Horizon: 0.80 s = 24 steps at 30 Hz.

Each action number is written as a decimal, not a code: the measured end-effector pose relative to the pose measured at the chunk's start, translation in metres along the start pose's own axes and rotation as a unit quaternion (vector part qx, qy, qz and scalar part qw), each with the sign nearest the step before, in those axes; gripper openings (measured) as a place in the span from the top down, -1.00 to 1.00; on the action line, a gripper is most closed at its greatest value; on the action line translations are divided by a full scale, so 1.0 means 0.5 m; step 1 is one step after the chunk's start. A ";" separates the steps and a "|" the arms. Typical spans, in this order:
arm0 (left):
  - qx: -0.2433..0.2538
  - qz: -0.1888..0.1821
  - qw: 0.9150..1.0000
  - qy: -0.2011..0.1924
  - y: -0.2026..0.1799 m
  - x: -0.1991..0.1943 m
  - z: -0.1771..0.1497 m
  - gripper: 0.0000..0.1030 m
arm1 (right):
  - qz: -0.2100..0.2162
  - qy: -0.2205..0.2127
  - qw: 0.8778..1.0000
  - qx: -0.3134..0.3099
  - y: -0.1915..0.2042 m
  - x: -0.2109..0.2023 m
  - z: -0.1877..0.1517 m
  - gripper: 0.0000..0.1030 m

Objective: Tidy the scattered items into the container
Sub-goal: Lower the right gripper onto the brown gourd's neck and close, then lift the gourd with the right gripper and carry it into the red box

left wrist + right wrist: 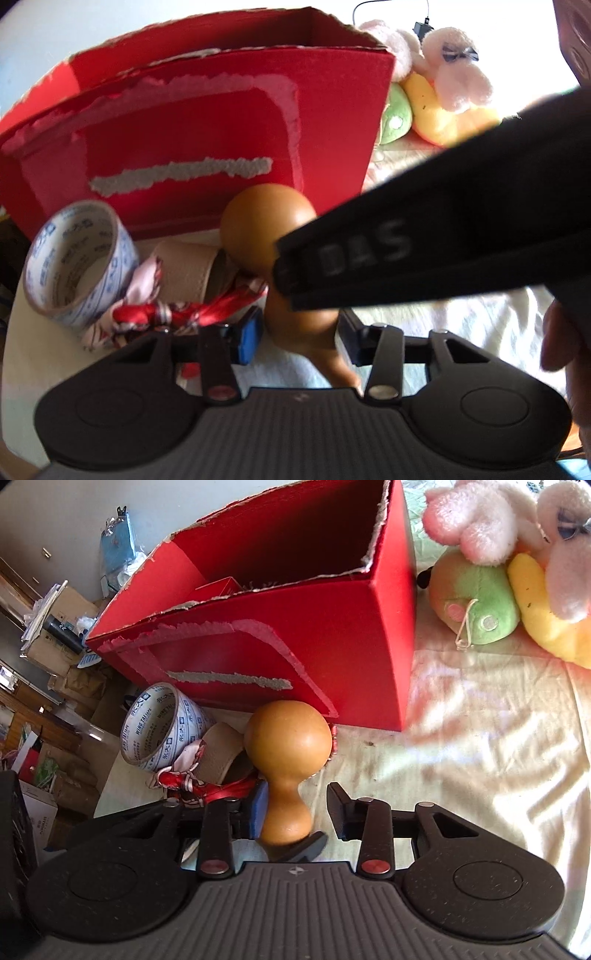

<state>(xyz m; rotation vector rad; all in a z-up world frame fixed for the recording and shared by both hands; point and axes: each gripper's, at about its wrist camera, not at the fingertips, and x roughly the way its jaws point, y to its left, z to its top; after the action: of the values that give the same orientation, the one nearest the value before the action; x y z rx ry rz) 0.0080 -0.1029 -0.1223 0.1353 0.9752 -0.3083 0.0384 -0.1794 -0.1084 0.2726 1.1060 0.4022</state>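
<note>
Left tongs sat low over the pale cloth-covered surface, their jaws well apart on either side of the narrow end of the smooth tan bottle-shaped gourd. The gourd filled the gap between them, and I could not tell whether the pads were pressing on it. Right tongs stood partly open around the gourd's waist, with the blue-padded finger against its left flank and the black finger clear of its right, so they had hold of nothing. Farthest left stood the white roll of packing tape with blue print, tilted on its edge. Just beside it lay a beige cardboard roll, and a red and pink satin scarf was bunched in front of both. The gourd lay next, its round bulb pointing away from me and close to the front wall of the torn red cardboard box. That box stood open-topped behind all these scattered items, with something red inside that I could not make out. At the far right, beyond the box's corner, rested a heap of pink, green and yellow plush toys.
</note>
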 end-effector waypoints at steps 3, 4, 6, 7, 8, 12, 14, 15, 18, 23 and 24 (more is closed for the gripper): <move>0.009 0.000 1.000 -0.002 -0.004 0.003 0.003 0.19 | 0.001 0.002 1.000 0.009 -0.006 0.007 0.003 0.27; 0.009 -0.003 1.000 -0.001 -0.003 0.003 0.005 0.19 | 0.002 0.002 1.000 0.015 -0.012 0.008 0.006 0.27; 0.010 -0.006 1.000 -0.001 -0.002 0.004 0.008 0.20 | 0.009 0.006 0.999 0.034 -0.023 0.012 0.009 0.27; 0.011 -0.006 1.000 -0.001 -0.002 0.004 0.008 0.20 | 0.016 0.010 0.999 0.043 -0.027 0.014 0.009 0.27; 0.013 -0.007 1.000 -0.002 -0.002 0.004 0.009 0.21 | 0.022 0.014 0.998 0.049 -0.030 0.015 0.010 0.32; 0.017 -0.016 1.000 0.000 -0.003 0.003 0.012 0.22 | 0.030 0.013 0.999 0.043 -0.027 0.009 0.009 0.50; 0.021 -0.022 1.000 -0.001 -0.007 0.001 0.013 0.22 | 0.029 0.012 0.998 0.049 -0.033 0.002 0.008 0.51; 0.025 -0.025 0.999 -0.002 -0.011 -0.001 0.013 0.22 | 0.030 0.011 0.998 0.053 -0.037 -0.002 0.006 0.51; 0.041 -0.031 0.999 -0.008 -0.026 -0.012 0.013 0.22 | 0.031 0.007 0.997 0.064 -0.050 -0.020 0.000 0.52; 0.062 -0.054 0.997 -0.009 -0.053 -0.027 0.020 0.22 | 0.029 0.001 0.996 0.089 -0.078 -0.045 -0.013 0.52; 0.066 -0.060 0.996 -0.012 -0.059 -0.033 0.023 0.22 | 0.028 -0.003 0.995 0.092 -0.079 -0.051 -0.015 0.53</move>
<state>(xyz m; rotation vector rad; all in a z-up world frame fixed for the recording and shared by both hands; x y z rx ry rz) -0.0008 -0.1304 -0.1012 0.1940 0.9412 -0.4844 0.0287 -0.2261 -0.1070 0.4687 1.1328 0.3499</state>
